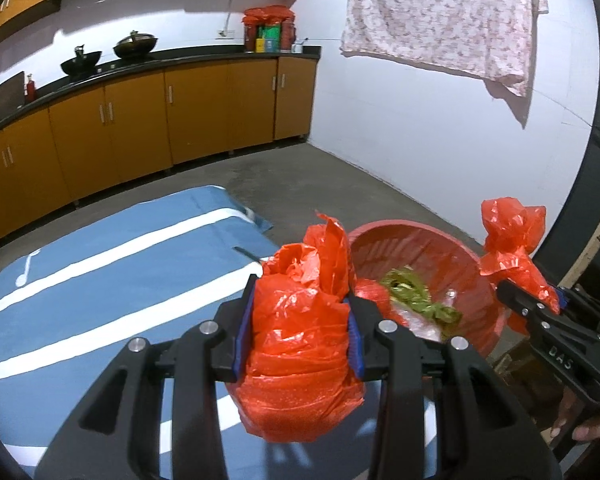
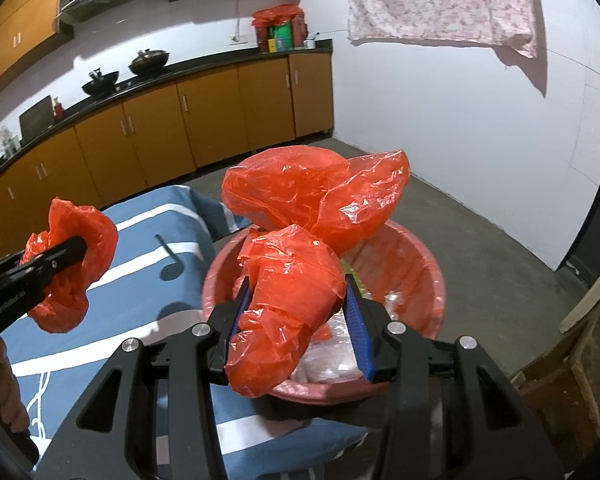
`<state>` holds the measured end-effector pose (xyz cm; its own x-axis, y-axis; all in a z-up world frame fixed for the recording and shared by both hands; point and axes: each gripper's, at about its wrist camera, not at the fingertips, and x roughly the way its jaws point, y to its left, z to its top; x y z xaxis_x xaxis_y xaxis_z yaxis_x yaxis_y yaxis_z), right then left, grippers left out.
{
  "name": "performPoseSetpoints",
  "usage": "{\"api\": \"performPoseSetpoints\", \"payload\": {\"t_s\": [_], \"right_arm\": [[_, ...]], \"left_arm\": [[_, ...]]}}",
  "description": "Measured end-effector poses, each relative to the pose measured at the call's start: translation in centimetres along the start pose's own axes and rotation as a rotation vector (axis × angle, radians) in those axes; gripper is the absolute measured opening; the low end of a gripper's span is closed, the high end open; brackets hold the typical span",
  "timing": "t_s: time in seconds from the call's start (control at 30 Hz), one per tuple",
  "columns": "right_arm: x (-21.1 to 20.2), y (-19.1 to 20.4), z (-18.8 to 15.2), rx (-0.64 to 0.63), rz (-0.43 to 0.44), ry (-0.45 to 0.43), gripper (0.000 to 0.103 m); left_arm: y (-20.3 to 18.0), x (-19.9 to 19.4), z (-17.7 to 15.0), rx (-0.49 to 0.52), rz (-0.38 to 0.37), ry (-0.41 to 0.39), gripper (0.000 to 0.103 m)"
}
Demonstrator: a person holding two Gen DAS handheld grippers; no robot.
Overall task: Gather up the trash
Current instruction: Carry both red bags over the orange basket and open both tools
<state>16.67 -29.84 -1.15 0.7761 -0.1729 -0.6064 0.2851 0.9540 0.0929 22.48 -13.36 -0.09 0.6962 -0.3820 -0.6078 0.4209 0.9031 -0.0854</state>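
Observation:
A red plastic basin (image 1: 428, 248) (image 2: 424, 264) sits at the edge of a blue striped mat and holds green vegetable scraps (image 1: 412, 292) and clear plastic waste (image 2: 336, 364). My left gripper (image 1: 300, 320) is shut on a bunched part of a red plastic bag (image 1: 300, 352), to the left of the basin. It also shows in the right wrist view (image 2: 66, 264). My right gripper (image 2: 296, 308) is shut on another part of the red bag (image 2: 300, 280) above the basin. It also shows in the left wrist view (image 1: 540, 296), holding red plastic (image 1: 512, 232).
The blue mat (image 1: 100, 280) with white stripes lies on the grey concrete floor (image 1: 340, 180). Orange cabinets with a black counter (image 1: 180, 60) and woks run along the back wall. A floral cloth (image 1: 440, 12) hangs on the white wall. A cardboard box (image 2: 560, 380) stands at the right.

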Motion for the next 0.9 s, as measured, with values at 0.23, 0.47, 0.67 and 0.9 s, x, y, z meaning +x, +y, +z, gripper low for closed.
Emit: {"api": "performPoseSetpoints", "payload": {"t_s": [0.23, 0.47, 0.67, 0.9], "right_arm": [[1.0, -1.5, 0.3, 0.012, -0.023, 0.004, 0.044], [2.2, -3.0, 0.5, 0.039, -0.038, 0.013, 0.044], [3.0, -4.3, 0.9, 0.063, -0.037, 0.007, 0.044], [3.7, -4.8, 1.0, 0.070, -0.026, -0.001, 0.044]], "left_arm": [[-2.8, 1.5, 0.3, -0.004, -0.073, 0.004, 0.038], [-5.2, 3.7, 0.5, -0.005, -0.137, 0.021, 0.038], [-7.2, 5.6, 0.4, 0.012, -0.184, 0.033, 0.038], [-8.8, 8.0, 0.4, 0.020, -0.212, 0.056, 0.038]]}}
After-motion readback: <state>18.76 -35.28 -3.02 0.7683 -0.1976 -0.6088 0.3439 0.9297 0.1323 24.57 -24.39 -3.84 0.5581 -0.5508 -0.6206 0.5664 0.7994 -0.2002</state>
